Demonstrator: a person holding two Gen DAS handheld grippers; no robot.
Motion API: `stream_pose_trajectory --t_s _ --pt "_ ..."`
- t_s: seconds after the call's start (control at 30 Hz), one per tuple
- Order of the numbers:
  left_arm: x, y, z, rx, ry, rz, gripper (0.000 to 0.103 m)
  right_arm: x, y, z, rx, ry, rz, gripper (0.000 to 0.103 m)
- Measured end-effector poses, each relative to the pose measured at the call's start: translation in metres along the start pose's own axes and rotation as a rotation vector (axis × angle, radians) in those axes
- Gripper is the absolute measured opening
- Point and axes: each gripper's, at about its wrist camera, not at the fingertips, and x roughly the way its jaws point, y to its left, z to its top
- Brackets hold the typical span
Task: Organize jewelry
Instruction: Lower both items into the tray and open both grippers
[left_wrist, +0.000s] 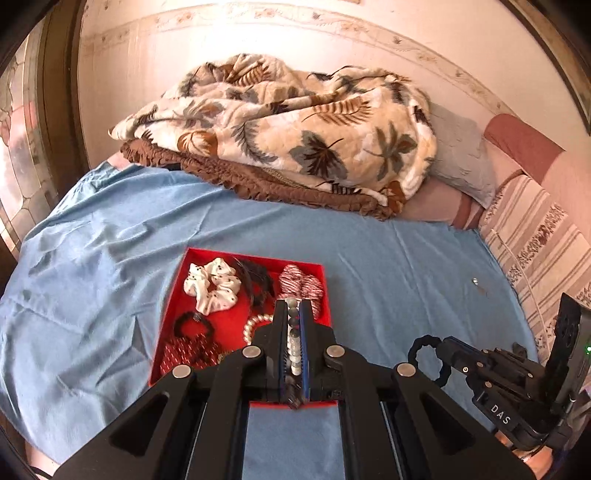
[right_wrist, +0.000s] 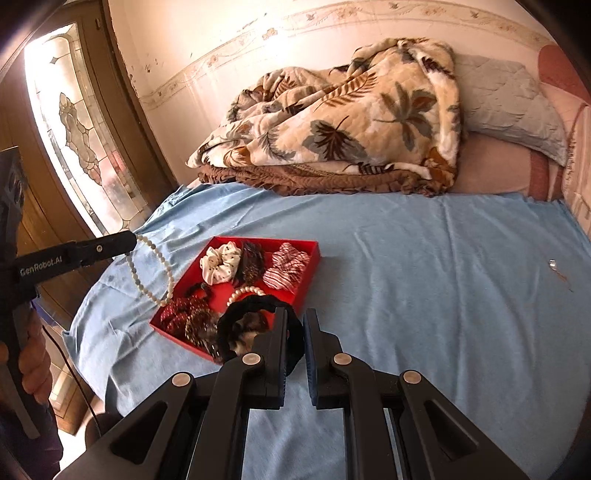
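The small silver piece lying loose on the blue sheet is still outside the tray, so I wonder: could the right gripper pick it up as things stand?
Probably not yet. The right gripper is shut on a black scrunchie, so its jaws are occupied. The sheet around the silver piece looks bare, though.

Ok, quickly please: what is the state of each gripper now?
Left gripper: closed on the bead necklace.
Right gripper: closed on the black scrunchie.
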Motion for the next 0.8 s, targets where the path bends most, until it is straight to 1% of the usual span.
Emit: stream_pose_trajectory --t_s 0.07,0.17,0.3,0.4,0.53,0.63,0.8 --pt "0.017 0.01 0.005 -0.011 0.023 0.007 0.006 0.015 0.003 0.007 0.002 0.015 0.007 0.01" --pt "0.05 0.025 0.007 -0.04 0.073 -0.002 0.006 0.042 0.01 0.014 -0.005 0.045 0.016 0.01" --pt "0.085 0.037 0.007 -0.049 0.11 0.009 0.006 0.082 0.018 0.022 -0.02 0.089 0.02 0.01" --pt "0.115 0.047 0.005 -0.045 0.141 0.032 0.005 0.11 0.02 0.025 -0.024 0.123 0.028 0.01" --pt "0.151 0.067 0.0 -0.054 0.188 0.095 0.006 0.149 0.025 0.027 -0.04 0.17 0.014 0.01" --pt "0.167 0.083 -0.003 -0.07 0.207 0.131 0.006 0.167 0.027 0.025 -0.056 0.194 0.002 0.01" --pt "0.178 0.096 -0.006 -0.086 0.214 0.145 0.006 0.187 0.027 0.02 -0.086 0.214 -0.033 0.01"
